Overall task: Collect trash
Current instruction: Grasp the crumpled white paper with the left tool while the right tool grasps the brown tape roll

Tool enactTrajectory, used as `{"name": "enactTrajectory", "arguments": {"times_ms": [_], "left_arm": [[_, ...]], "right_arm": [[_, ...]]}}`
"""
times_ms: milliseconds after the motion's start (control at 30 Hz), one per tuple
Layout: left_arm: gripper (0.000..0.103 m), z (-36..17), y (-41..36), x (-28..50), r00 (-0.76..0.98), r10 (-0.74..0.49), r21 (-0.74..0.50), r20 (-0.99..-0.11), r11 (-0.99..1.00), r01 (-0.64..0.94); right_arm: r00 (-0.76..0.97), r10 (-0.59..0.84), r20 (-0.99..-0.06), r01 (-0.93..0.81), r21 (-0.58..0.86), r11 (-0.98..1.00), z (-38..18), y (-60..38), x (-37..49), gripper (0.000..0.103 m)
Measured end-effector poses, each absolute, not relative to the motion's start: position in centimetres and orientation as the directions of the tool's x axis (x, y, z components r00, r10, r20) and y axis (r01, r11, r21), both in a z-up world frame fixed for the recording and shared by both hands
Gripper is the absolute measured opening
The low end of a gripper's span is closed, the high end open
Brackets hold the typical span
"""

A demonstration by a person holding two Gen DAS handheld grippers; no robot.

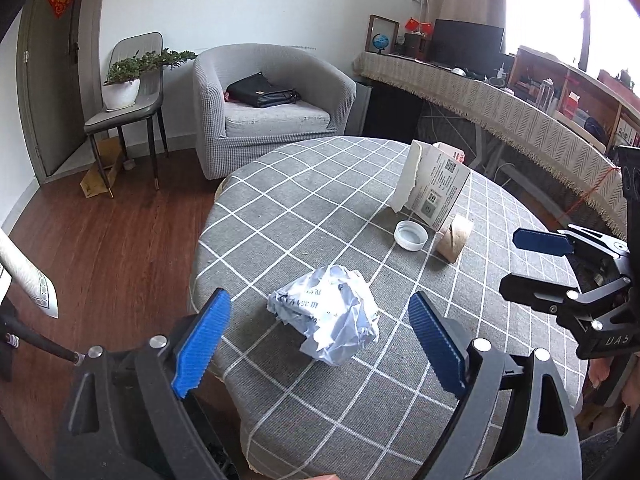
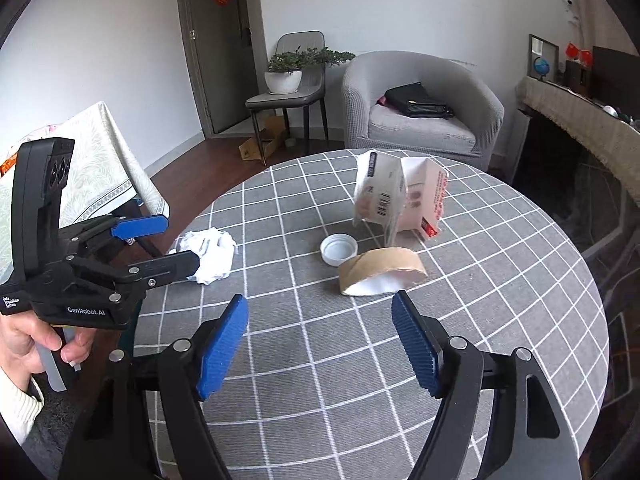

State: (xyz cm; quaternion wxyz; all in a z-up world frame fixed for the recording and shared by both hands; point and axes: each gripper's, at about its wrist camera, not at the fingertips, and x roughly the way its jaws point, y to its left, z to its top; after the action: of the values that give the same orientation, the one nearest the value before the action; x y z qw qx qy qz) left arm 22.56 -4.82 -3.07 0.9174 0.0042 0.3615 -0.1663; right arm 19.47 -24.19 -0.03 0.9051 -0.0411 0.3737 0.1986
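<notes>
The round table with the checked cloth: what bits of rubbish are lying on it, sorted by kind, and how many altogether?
Crumpled paper: 1
Torn carton: 1
White plastic lid: 1
Cardboard tape ring: 1
Total: 4

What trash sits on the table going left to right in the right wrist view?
crumpled paper → white lid → cardboard tape roll. The torn box stands behind the lid and the roll, spanning both, so it has no clear place in this order.
</notes>
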Motion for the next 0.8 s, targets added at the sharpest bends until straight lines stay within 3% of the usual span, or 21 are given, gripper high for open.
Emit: {"name": "enactTrajectory", "arguments": {"times_ms": [133, 267, 467, 800], "left_arm": [[0.09, -3.6, -5.5, 23.4, 0.672, -0.297, -0.11, -0.679, 0.946, 0.306], [0.078, -3.9, -5.9, 24.2, 0.668, -0.28, -0.091, -0.689, 0.948, 0.304], [0.063, -4.4, -6.7, 24.7, 0.659, -0.275, -0.07, -0.701, 0.945, 0.32], [0.061, -4.2, -5.7, 26.1, 0.655, -0.311, -0.109, -0.688, 0.938, 0.33]], "right_arm": [[0.638, 0.307, -0.706, -0.373, 0.065, 0.926, -0.2, -25.4, 20.0, 0.076], [0.636, 0.283, -0.718, -0.36, 0.049, 0.932, -0.5, -26.5, 20.8, 0.085], [0.626, 0.259, -0.735, -0.338, 0.044, 0.94, -0.9, -27.8, 22.4, 0.09], [0.563, 0.253, -0.787, -0.381, 0.025, 0.924, -2.9, -26.0, 25.3, 0.091]]}}
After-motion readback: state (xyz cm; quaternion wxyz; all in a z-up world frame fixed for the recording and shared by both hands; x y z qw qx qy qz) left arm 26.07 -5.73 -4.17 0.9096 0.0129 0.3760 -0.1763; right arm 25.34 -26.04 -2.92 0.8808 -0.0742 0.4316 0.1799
